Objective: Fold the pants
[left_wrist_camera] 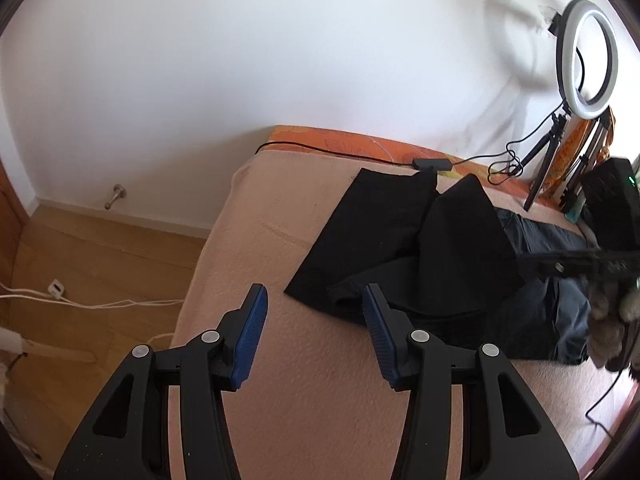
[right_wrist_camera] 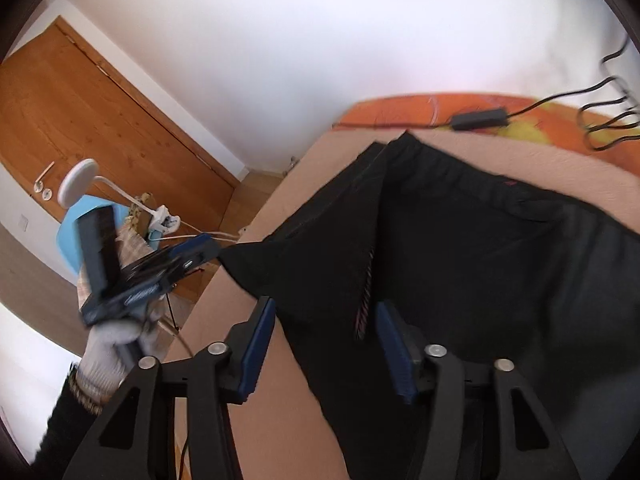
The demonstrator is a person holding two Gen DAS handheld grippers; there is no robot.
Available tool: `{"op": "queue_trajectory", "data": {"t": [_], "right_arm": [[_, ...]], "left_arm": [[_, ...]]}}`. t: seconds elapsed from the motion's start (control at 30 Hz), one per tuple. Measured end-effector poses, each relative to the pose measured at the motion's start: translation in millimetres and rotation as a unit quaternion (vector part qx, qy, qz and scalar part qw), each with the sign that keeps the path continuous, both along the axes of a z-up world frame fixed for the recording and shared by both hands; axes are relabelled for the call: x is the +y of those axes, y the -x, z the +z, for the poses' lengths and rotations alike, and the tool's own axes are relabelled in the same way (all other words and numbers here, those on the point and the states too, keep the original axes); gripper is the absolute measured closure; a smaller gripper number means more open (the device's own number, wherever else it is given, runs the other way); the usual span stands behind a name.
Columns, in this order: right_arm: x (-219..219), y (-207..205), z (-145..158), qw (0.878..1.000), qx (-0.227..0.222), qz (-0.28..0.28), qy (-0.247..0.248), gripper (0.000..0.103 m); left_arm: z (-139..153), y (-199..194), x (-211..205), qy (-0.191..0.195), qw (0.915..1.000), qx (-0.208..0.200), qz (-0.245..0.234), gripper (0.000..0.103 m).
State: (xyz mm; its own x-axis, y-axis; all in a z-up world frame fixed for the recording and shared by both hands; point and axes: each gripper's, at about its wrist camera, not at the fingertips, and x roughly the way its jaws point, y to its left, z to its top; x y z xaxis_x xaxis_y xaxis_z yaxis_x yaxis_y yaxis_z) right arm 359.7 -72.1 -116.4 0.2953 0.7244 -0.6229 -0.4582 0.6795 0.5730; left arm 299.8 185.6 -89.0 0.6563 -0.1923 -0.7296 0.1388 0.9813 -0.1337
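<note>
Black pants point(left_wrist_camera: 404, 248) lie partly folded on a peach blanket point(left_wrist_camera: 304, 380), one part lapped over another. My left gripper point(left_wrist_camera: 314, 336) is open and empty, held above the blanket just short of the pants' near edge. In the right wrist view the pants point(right_wrist_camera: 460, 248) fill the middle, with the elastic waistband at the far side. My right gripper point(right_wrist_camera: 326, 344) is open over the pants' near edge, holding nothing. The left gripper shows blurred at the left in the right wrist view point(right_wrist_camera: 160, 268), in a gloved hand. The right gripper shows blurred at the right edge in the left wrist view point(left_wrist_camera: 576, 264).
Blue jeans point(left_wrist_camera: 560, 280) lie beside the black pants. A ring light on a tripod point(left_wrist_camera: 592, 52) stands at the bed's far right. A black cable with adapter point(right_wrist_camera: 480, 118) runs along the orange sheet. A wooden door point(right_wrist_camera: 100, 120), blue chair point(right_wrist_camera: 74, 220) and white floor cables point(left_wrist_camera: 80, 304) are left of the bed.
</note>
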Motion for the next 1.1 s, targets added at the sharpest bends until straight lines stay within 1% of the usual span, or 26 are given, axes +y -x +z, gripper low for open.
{"op": "queue_trajectory", "data": {"t": [0.07,0.1,0.13,0.17,0.3,0.37,0.47,0.57,0.63,0.67,0.73,0.77,0.8,0.83,0.9,0.93,0.97,1.07,1.1], "right_arm": [[5.2,-11.0,-3.0,1.0,0.005,-0.004,0.002,0.077],[6.5,-14.6,-2.1,1.0,0.004,-0.004,-0.001,0.082],[7.2,-19.3,-0.4,1.0,0.003,-0.004,-0.009,0.093],[7.2,-22.7,1.5,1.0,0.003,-0.007,-0.014,0.098],[2.1,-39.4,15.0,0.999,0.0,-0.018,-0.049,0.1],[3.6,-44.9,25.8,0.998,-0.015,-0.025,-0.054,0.1],[10.8,-60.0,38.3,0.997,-0.03,-0.039,-0.057,0.1],[21.9,-79.2,40.8,0.996,-0.036,-0.056,-0.068,0.1],[24.0,-91.4,40.9,0.995,-0.039,-0.061,-0.062,0.1],[28.7,-96.1,40.0,0.996,-0.041,-0.061,-0.057,0.099],[37.1,-103.5,36.2,0.996,-0.044,-0.068,-0.039,0.093],[39.4,-105.9,35.2,0.996,-0.044,-0.075,-0.026,0.075],[39.3,-107.1,34.9,0.995,-0.045,-0.082,-0.023,0.066],[37.6,-106.9,35.5,0.995,-0.047,-0.087,-0.024,0.061],[32.7,-106.7,37.0,0.995,-0.048,-0.085,-0.023,0.06],[29.3,-105.6,38.8,0.995,-0.049,-0.083,-0.019,0.058],[24.7,-104.1,41.5,0.995,-0.054,-0.082,-0.012,0.052],[8.2,-101.7,50.5,0.993,-0.083,-0.085,0.007,0.044],[1.3,-101.5,52.3,0.992,-0.089,-0.087,0.01,0.043]], "left_arm": [[0.5,4.5,0.9,0.0,1.0,-0.003,-0.003,0.055],[0.7,5.9,0.8,0.0,1.0,-0.004,-0.004,0.055],[0.9,7.5,0.3,-0.002,1.0,-0.007,-0.005,0.055],[1.5,9.3,-1.2,-0.005,0.9999,-0.01,-0.009,0.055],[-0.1,12.8,-7.2,-0.002,0.9996,-0.012,-0.024,0.055],[-3.7,11.2,-9.2,0.011,0.9995,-0.004,-0.03,0.055],[-11.2,8.0,-7.9,0.03,0.9993,0.009,-0.021,0.055],[-15.5,5.7,-1.5,0.059,0.9981,0.014,-0.01,0.055],[-18.1,3.0,2.3,0.071,0.9973,0.018,-0.002,0.055],[-19.7,1.1,4.5,0.077,0.9969,0.02,0.003,0.055],[-24.7,-4.7,9.1,0.085,0.9958,0.027,0.019,0.055],[-27.0,-7.8,10.0,0.087,0.9954,0.03,0.024,0.055],[-29.3,-10.5,10.9,0.089,0.9951,0.032,0.029,0.055],[-30.9,-12.1,11.4,0.091,0.9948,0.033,0.031,0.055],[-34.2,-15.2,11.7,0.095,0.9943,0.034,0.034,0.055],[-34.8,-16.4,11.5,0.094,0.9944,0.033,0.035,0.055],[-35.4,-17.9,10.8,0.091,0.9947,0.031,0.038,0.055],[-38.1,-24.8,12.4,0.087,0.9944,0.033,0.051,0.055],[-39.5,-29.1,12.5,0.087,0.9941,0.034,0.055,0.055]]}}
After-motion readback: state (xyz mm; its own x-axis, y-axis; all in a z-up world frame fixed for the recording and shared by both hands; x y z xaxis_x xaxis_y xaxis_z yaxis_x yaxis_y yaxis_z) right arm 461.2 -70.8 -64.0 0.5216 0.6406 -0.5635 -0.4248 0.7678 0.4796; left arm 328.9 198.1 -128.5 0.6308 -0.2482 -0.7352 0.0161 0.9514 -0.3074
